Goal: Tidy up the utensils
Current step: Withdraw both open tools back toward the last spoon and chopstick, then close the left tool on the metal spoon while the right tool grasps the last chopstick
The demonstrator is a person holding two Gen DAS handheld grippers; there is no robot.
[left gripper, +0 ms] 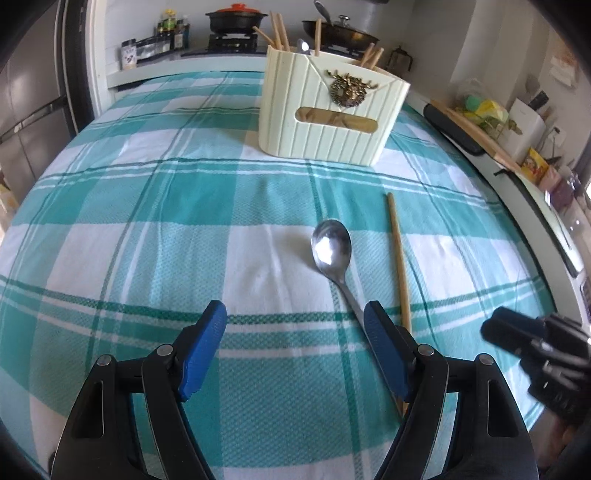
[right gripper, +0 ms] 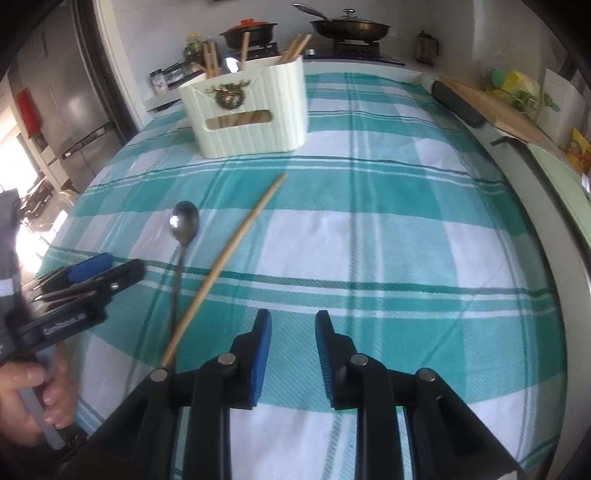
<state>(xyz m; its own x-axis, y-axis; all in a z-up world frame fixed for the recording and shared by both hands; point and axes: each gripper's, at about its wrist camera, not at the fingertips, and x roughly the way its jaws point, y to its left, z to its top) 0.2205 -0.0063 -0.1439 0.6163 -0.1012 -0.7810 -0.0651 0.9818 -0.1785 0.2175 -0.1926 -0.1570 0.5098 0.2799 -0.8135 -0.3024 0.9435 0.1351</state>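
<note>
Steel spoon (left gripper: 331,246) beside wooden chopstick (left gripper: 398,258) (both flat).

We can read only one piece of lettering: white print on the black body of the left gripper (right gripper: 90,267), seen in the right wrist view just above the person's hand (right gripper: 26,402). It seems to begin "Gen" and may run on to "Robot", but blur keeps us from being sure of the whole word. The jars (left gripper: 129,53) and bottles (left gripper: 170,31) by the stove carry labels, and a yellow packet (left gripper: 533,166) on the counter at the right has print, yet all of it is too small for us to read.
</note>
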